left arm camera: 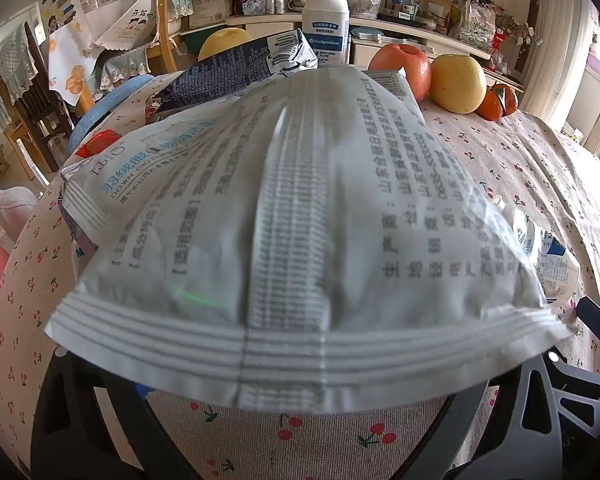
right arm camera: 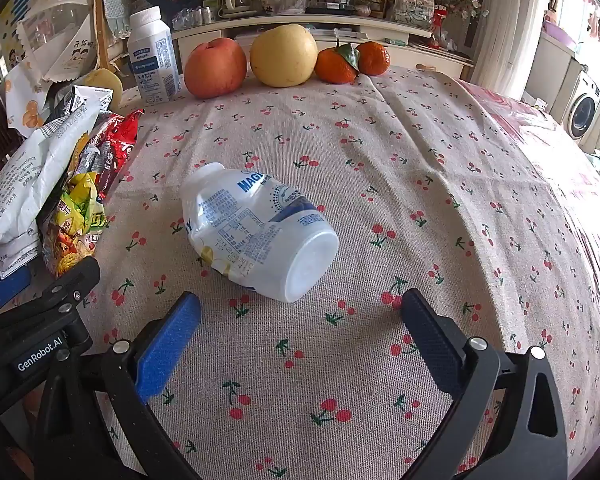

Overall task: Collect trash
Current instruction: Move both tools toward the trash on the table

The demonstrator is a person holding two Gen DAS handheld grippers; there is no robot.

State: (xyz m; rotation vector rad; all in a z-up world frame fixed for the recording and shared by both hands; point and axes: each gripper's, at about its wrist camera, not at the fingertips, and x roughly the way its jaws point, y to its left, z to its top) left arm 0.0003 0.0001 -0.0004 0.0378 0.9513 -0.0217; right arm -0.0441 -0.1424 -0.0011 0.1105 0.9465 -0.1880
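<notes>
Right gripper (right arm camera: pixel 300 322), jaws wide, faces the crushed bottle (right arm camera: pixel 256 236) lying on the tablecloth (right arm camera: pixel 440 200); advise straddling its base squarely before closing, while the left gripper's grip under the white packet (left arm camera: pixel 300 220) cannot be told.

Daylight fills both views, strongest at the right edge, where the window area blows out to white. The crumpled white plastic bottle (right arm camera: pixel 256 232) lying on the cherry-print cloth surface (right arm camera: pixel 420 184) casts a soft shadow toward the camera. In the left wrist view, the white printed foil packet (left arm camera: pixel 300 240) sits very close, its near seam blurred. Fisheye bending curves the edges, with dark corners.
</notes>
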